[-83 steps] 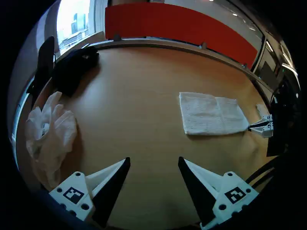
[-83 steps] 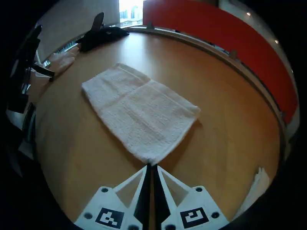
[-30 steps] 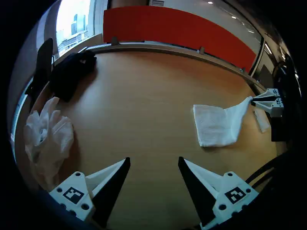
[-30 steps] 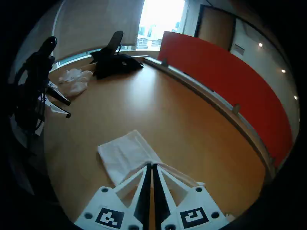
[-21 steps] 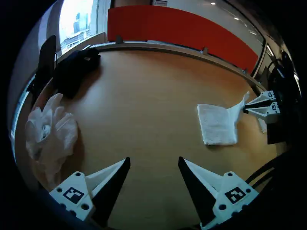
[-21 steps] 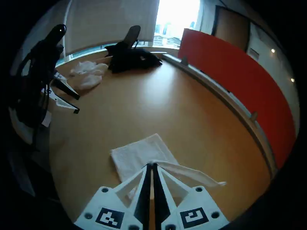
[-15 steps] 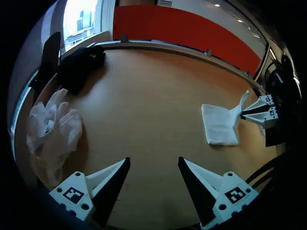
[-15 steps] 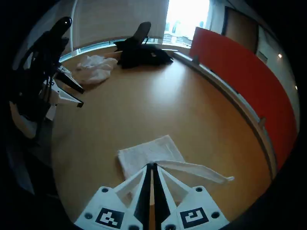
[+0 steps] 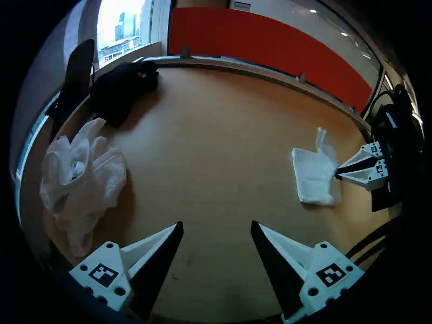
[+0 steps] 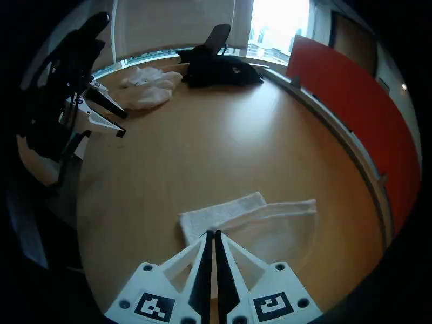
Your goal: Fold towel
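towel (image 10: 245,216): doubled over, flat by the table (image 9: 216,135) edge nearest the right gripper (image 10: 214,233) | right gripper: clamped on towel's near edge | left gripper (image 9: 216,229): spread wide, holding nothing | plenty of open wood mid-table; white cloth (image 9: 81,173) and black bag (image 9: 121,89) hug the opposite edge

The towel (image 10: 237,216) is white terry cloth, nubbly and matt. The table (image 10: 216,124) looks like smooth wood with a soft sheen. My left gripper (image 9: 216,224) and right gripper (image 10: 214,233) are matt white plastic, black inside.

Towel (image 10: 254,216) corner perhaps behind right gripper (image 10: 211,233)
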`<act>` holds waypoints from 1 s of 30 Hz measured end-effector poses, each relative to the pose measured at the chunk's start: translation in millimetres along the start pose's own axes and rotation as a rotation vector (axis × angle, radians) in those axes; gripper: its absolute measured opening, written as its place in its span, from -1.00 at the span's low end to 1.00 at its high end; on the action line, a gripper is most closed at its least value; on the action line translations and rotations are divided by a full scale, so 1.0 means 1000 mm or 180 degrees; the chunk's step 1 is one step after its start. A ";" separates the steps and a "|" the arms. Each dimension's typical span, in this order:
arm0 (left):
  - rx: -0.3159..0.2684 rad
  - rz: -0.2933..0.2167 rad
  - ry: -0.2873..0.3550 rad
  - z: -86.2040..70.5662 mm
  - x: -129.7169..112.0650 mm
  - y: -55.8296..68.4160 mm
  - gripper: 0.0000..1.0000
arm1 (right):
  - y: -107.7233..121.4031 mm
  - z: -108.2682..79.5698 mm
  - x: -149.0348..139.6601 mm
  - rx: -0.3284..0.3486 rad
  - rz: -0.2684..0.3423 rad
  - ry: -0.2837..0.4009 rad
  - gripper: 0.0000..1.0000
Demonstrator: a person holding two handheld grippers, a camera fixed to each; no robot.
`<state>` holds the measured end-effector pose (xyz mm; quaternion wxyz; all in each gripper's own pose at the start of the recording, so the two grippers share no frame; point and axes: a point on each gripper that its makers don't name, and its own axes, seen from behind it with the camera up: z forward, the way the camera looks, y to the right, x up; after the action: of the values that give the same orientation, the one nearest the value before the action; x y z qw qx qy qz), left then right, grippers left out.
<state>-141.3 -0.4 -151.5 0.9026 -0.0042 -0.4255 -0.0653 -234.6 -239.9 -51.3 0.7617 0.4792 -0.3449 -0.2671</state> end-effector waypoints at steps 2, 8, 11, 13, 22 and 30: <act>0.0001 0.0004 0.0007 0.000 0.001 0.000 0.86 | 0.000 0.001 -0.001 -0.0001 0.0018 -0.0014 -0.92; -0.0003 0.0007 0.0010 0.000 0.003 0.000 0.86 | 0.004 0.001 -0.005 -0.0035 0.0077 -0.0030 -0.92; -0.0010 0.0014 0.0006 0.001 0.003 0.001 0.86 | 0.008 0.000 -0.008 -0.0070 0.0097 -0.0044 -0.89; -0.0014 0.0023 0.0005 0.002 0.003 0.002 0.86 | 0.010 -0.001 -0.010 -0.0093 0.0120 -0.0050 -0.74; -0.0025 0.0047 0.0001 0.004 0.004 0.007 0.85 | 0.017 -0.007 -0.023 -0.0203 0.0324 -0.0055 0.36; -0.0029 0.0058 0.0003 0.004 0.004 0.011 0.86 | 0.015 -0.010 -0.049 -0.0271 0.0523 -0.0118 0.37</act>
<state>-140.8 10.3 -145.2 0.9033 -0.0121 -0.4247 -0.0590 -256.3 -192.3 -53.3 0.7942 0.4115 -0.3854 -0.2269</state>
